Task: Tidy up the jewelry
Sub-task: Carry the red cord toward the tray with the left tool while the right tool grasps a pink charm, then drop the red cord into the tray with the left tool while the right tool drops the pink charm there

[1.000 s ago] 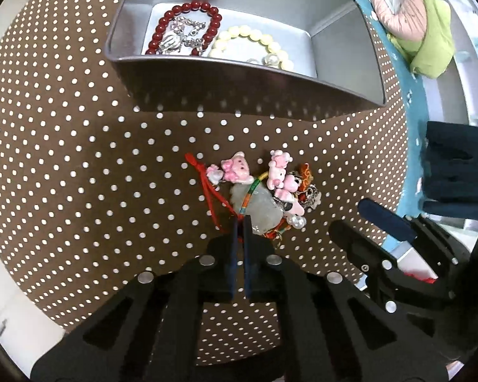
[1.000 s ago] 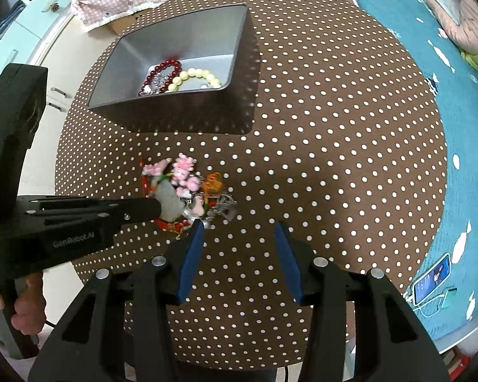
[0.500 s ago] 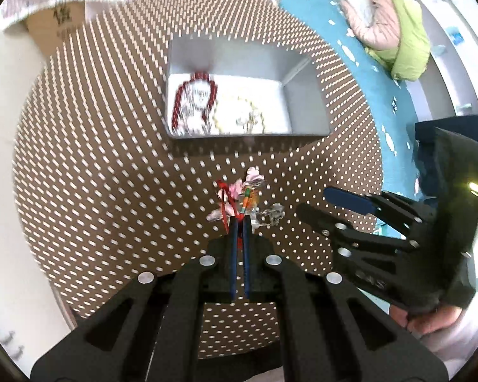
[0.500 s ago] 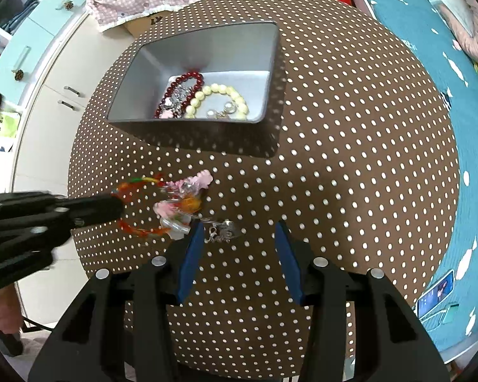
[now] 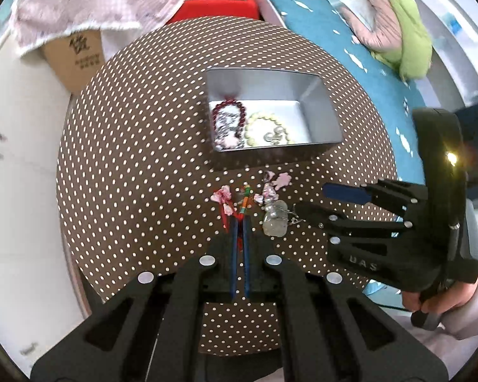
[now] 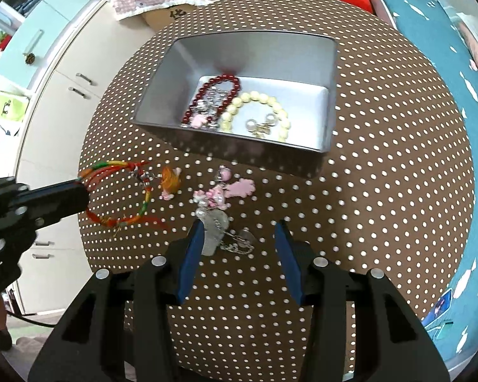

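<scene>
Left-wrist view — left tongs (image 5: 239,222) clenched on braided cord bracelet (image 6: 121,194), grip point hidden; right tongs (image 6: 239,238) released.

The counter (image 6: 382,127) lies bare to my right of the tin (image 6: 329,95), whose open top has spare floor. Between the tin and my right gripper (image 6: 239,238), charms (image 6: 226,191) and a chain (image 6: 235,245) clutter the way.

bracelets (image 6: 235,108) in tin (image 6: 331,102), charms (image 6: 221,191) before it
</scene>
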`<state>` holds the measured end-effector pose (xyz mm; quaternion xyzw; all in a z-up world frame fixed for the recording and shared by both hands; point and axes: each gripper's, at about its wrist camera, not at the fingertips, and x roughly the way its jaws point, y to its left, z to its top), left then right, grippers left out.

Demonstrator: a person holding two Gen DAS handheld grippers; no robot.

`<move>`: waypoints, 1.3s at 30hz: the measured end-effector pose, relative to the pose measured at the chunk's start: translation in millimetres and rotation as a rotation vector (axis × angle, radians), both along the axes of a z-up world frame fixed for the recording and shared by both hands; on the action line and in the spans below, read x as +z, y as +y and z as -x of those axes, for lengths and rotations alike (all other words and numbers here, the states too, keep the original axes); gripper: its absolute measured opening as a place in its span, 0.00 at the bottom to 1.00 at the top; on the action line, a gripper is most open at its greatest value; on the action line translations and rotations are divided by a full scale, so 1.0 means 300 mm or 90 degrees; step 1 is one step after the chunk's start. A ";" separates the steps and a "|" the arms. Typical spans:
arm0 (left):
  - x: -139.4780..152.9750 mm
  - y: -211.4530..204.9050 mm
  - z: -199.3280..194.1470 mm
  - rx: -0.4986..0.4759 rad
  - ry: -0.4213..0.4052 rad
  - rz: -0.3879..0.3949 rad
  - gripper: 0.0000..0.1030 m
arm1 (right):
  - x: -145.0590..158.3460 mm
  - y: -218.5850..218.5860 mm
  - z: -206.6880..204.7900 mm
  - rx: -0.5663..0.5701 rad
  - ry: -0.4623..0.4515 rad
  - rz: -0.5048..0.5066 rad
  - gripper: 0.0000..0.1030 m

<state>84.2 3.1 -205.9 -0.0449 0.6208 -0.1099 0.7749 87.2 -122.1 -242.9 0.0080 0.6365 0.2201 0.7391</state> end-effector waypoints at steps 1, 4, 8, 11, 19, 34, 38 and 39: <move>-0.008 0.017 -0.002 0.008 0.007 0.003 0.02 | 0.001 0.012 -0.001 0.005 -0.002 -0.004 0.42; -0.047 0.067 -0.004 0.040 0.028 0.029 0.02 | -0.004 0.042 -0.008 0.014 -0.002 -0.011 0.42; -0.068 0.120 0.006 0.073 0.044 0.070 0.02 | -0.002 0.082 -0.014 0.036 -0.004 -0.028 0.42; -0.084 0.156 0.015 0.091 0.057 0.084 0.02 | -0.010 0.120 -0.025 0.047 0.000 -0.037 0.38; -0.100 0.221 0.044 0.121 0.068 0.101 0.02 | -0.037 0.248 -0.057 0.096 0.002 -0.037 0.30; -0.125 0.251 0.054 0.146 0.071 0.093 0.02 | -0.134 0.414 -0.084 0.129 -0.039 0.054 0.14; -0.106 0.241 0.046 0.139 0.056 0.093 0.02 | -0.141 0.370 -0.083 0.104 -0.012 0.032 0.14; -0.102 0.238 0.044 0.136 0.053 0.093 0.02 | -0.137 0.360 -0.083 0.098 -0.011 0.027 0.14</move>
